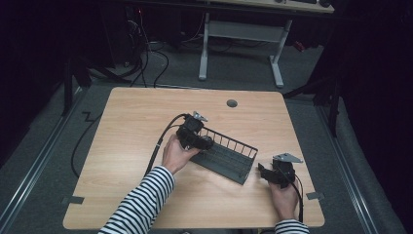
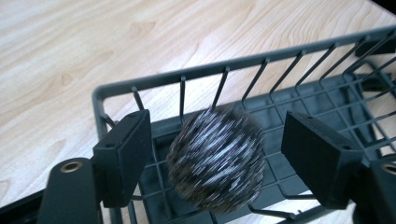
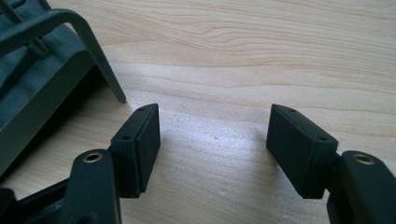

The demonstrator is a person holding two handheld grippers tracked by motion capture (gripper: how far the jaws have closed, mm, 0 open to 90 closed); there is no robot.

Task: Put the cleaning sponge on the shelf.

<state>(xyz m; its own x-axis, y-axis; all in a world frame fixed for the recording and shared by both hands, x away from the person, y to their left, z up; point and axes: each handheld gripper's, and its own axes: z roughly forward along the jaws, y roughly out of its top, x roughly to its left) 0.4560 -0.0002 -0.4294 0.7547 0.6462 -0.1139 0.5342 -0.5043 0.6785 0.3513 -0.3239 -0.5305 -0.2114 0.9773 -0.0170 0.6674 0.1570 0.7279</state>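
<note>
Wooden table [image 1: 146, 117], light grain. Dark wire rack [image 1: 229, 156] lies slightly right of the table's centre, set at an angle, railing along its far side. Left gripper [image 1: 202, 142] over the rack's left end; jaws spread wide, nothing clamped. In the left gripper view a blurred, dark speckled ball [image 2: 215, 157] sits between the jaws, clear of both pads, over the rack's grid floor near its corner. Right gripper [image 1: 264, 172] near the table's right edge toward the near side, just beside the rack's right end; jaws wide, bare wood between them. Striped sleeve [image 1: 141, 202] on the left forearm.
</note>
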